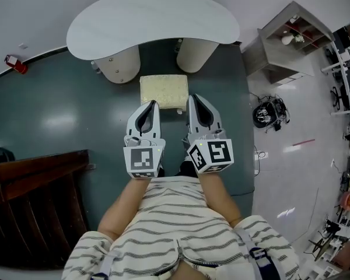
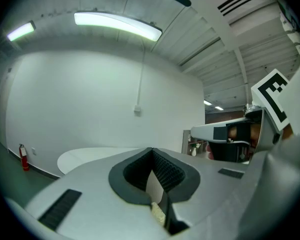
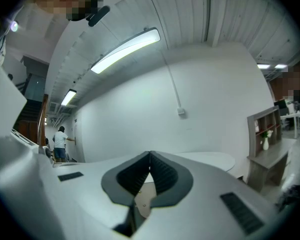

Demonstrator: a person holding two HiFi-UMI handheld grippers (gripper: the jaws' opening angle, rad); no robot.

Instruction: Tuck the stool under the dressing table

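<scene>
White laminate forms the kidney-shaped top of the one dressing table. It is carried on two cream pedestal legs and stands directly ahead of both grippers. One stool, with a pale yellow textured seat, stands between the gripper tips and the gap between the two legs. Its whole seat lies outside the outline of the top.

Two grippers are held side by side and parallel, nearly level, pointing at the table. Each is at the end of a bare forearm reaching forward from a striped shirt. The left gripper has its jaws pressed together with nothing between them, and its tip lies at the seat's near edge. The right gripper is likewise closed and empty, with its tip at the seat's near right corner. Contact with the seat is likely but cannot be confirmed from overhead.

One red fire extinguisher sits far to the left of the left gripper. One open shelf unit stands ahead and to the right of the right gripper.
</scene>
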